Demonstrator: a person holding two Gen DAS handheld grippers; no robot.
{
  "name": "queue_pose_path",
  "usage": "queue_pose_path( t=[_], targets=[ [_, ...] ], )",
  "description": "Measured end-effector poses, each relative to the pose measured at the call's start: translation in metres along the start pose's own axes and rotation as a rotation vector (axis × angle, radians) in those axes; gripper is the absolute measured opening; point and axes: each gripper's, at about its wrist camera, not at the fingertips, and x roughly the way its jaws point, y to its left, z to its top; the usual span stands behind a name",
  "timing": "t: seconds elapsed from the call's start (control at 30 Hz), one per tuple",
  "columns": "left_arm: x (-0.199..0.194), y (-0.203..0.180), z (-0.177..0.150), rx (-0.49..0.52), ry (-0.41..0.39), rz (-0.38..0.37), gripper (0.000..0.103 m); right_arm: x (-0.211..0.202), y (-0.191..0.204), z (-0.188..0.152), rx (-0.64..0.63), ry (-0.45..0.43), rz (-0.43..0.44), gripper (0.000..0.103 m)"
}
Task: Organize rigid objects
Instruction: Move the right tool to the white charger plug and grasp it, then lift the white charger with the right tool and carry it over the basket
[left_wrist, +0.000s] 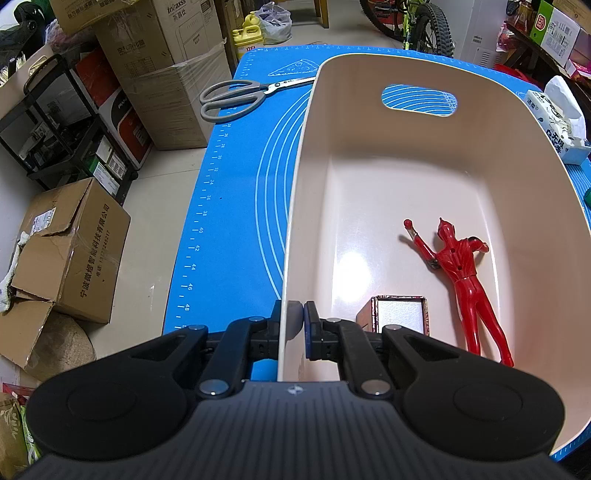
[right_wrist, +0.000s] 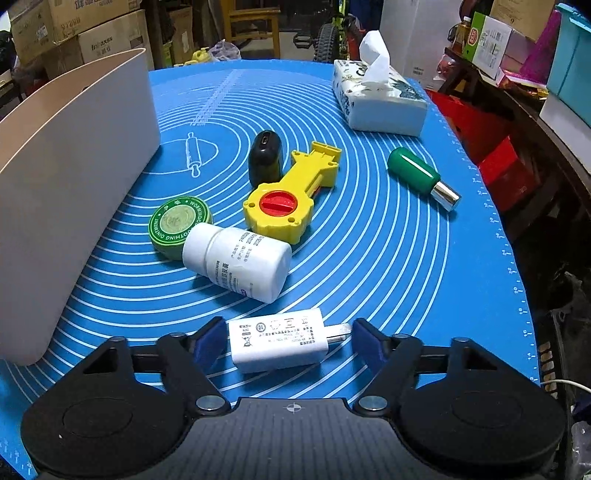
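My left gripper (left_wrist: 293, 317) is shut on the near left wall of a cream plastic bin (left_wrist: 406, 155), one finger inside and one outside. In the bin lie a red toy figure (left_wrist: 461, 266) and a small box with a silvery top (left_wrist: 400, 314). In the right wrist view, my right gripper (right_wrist: 289, 338) stands open low over the blue mat (right_wrist: 406, 277). A white USB charger (right_wrist: 277, 341) lies between its blue pads, with small gaps on both sides. Beyond it lie a white pill bottle (right_wrist: 240, 262), a green round tin (right_wrist: 177, 225), a yellow and red toy (right_wrist: 291, 195), a black oval object (right_wrist: 265, 157) and a green-handled tool (right_wrist: 417, 173).
The bin (right_wrist: 74, 166) stands left of the right gripper. A tissue pack (right_wrist: 376, 99) sits at the mat's far right. Grey-handled scissors (left_wrist: 240, 96) lie on the mat behind the bin's left side. Cardboard boxes (left_wrist: 74, 251) crowd the floor on the left.
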Motion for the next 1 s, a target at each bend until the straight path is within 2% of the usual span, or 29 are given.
queue_pose_path(
  t=[0.1, 0.43, 0.73, 1.0],
  targets=[
    [0.0, 0.0, 0.0, 0.0, 0.0, 0.0, 0.012, -0.002, 0.0, -0.001, -0.004, -0.012, 0.011, 0.065],
    [0.0, 0.0, 0.0, 0.0, 0.0, 0.001, 0.012, -0.011, 0.004, -0.003, -0.012, -0.058, -0.037, 0.065],
    [0.001, -0.001, 0.0, 0.002, 0.0, 0.001, 0.012, -0.051, 0.012, 0.016, 0.019, -0.196, -0.041, 0.065],
    [0.002, -0.003, 0.0, 0.009, 0.002, 0.005, 0.012, -0.086, 0.044, 0.047, 0.0, -0.357, 0.017, 0.065]
  ],
)
